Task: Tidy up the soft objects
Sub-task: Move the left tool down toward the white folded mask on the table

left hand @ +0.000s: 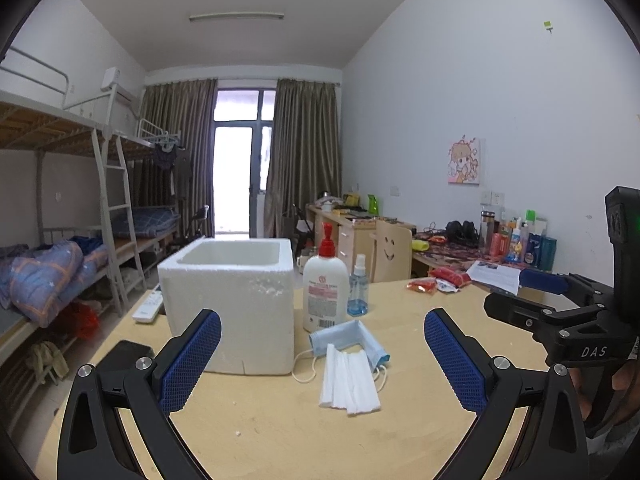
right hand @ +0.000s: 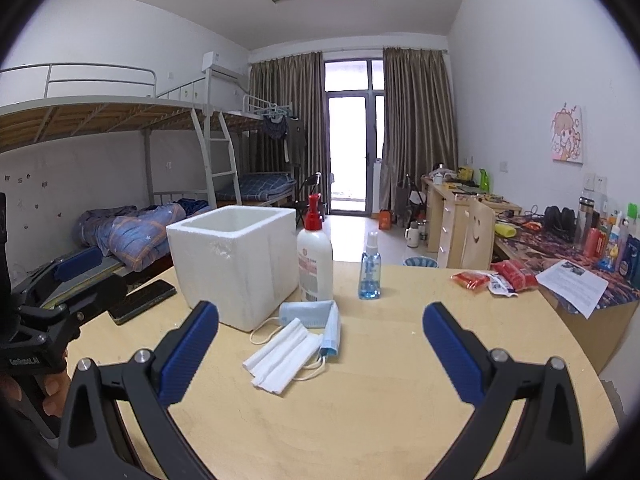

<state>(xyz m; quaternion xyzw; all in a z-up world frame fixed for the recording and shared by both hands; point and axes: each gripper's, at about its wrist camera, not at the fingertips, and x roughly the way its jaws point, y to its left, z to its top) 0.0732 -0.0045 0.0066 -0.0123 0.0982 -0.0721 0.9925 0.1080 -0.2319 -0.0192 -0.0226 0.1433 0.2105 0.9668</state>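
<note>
Both tools hung above the near edge of the wooden table (left hand: 400, 292), empty and spread wide. Left gripper (left hand: 322, 338) had its blue-padded fingers (left hand: 192, 356) far apart, framing the soft items ahead; right gripper (right hand: 320, 332) was splayed the same way, its pads (right hand: 450, 346) clear of everything.

Between the two, near the middle of the table, lay a white face mask (right hand: 282, 358), flat and pleated, its far end overlapping a light blue face mask (right hand: 316, 316) that was folded on itself, ear loops trailing onto the wood. Just left of and beyond the masks stood an open white foam box (right hand: 236, 264), with the blue mask close to its near right corner. A white pump bottle with a red top (right hand: 314, 256) stood just beyond the masks beside the box, and a small blue spray bottle (right hand: 370, 268) stood to its right, apart from it.

A black phone (right hand: 144, 300) lay left of the box. Red snack packets (right hand: 496, 276) and a printed sheet (right hand: 572, 286) lay at the far right.
</note>
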